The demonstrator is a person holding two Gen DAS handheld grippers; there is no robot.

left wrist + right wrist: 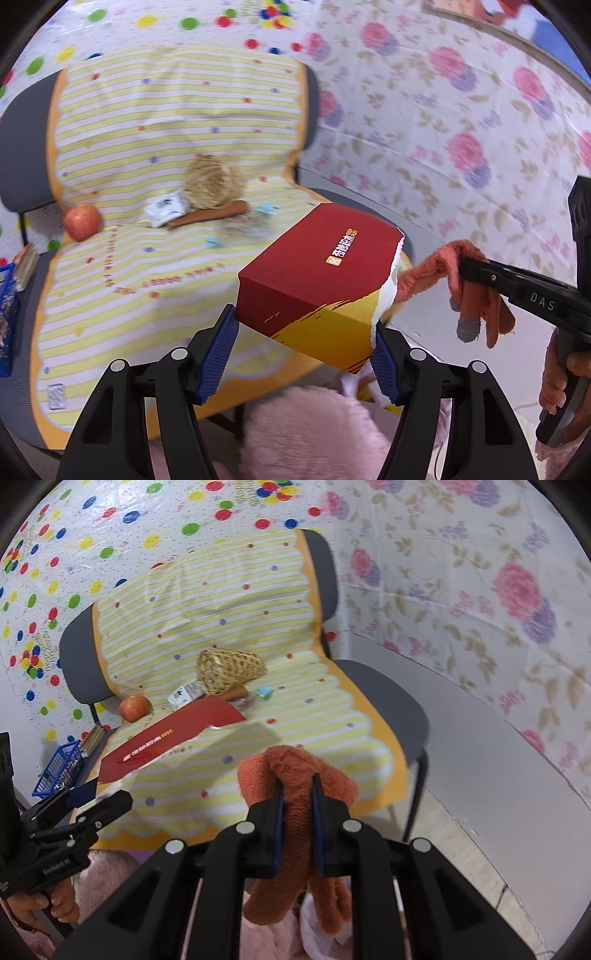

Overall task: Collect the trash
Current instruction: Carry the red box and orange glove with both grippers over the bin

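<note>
The left gripper clamps a stiff, light torn box by its sides above the chair's front edge. The right gripper pinches a soft, limp glove mid-fabric.

Both views are bright and evenly lit, colours saturated, with no harsh glare. The fisheye lenses bow straight lines outward and leave dark corners around a round picture. In the left wrist view motion blur smears the flowered wall sheet and the yellow striped chair cover, while the red and gold cardboard box stays sharp. In the right wrist view the picture is crisper; a soft grey shadow lies across the striped cover, and the wall blurs toward the rim.
</note>
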